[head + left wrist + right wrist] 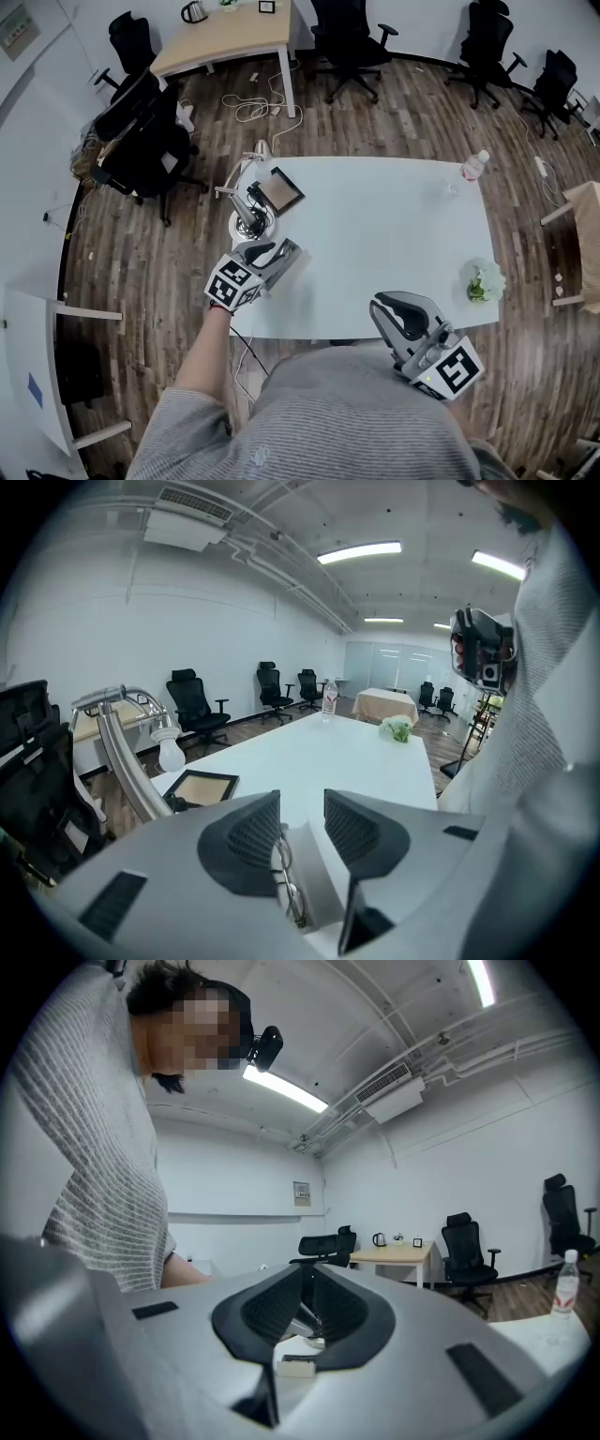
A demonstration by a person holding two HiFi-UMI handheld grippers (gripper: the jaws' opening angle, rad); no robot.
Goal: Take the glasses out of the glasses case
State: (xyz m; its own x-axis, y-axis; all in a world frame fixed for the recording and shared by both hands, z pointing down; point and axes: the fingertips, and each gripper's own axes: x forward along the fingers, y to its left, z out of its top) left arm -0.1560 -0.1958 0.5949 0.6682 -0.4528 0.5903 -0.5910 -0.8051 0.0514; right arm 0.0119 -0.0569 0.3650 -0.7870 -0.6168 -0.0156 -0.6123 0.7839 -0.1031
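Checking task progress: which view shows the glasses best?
The left gripper view: the glasses lie against the glasses case between the left gripper's jaws. The head view shows only the case, glasses too small to tell. The right gripper view does not clearly show them.

On my feed the wearer's top (347, 412) is a grey, finely striped knit with a short sleeve (178, 422). The left gripper (286, 251) and right gripper (405, 314) share one build: a light grey moulded shell and a white cube (232, 284) printed with black square markers. The fingers (246, 841) are dark grey, with grid-ribbed inner pads.
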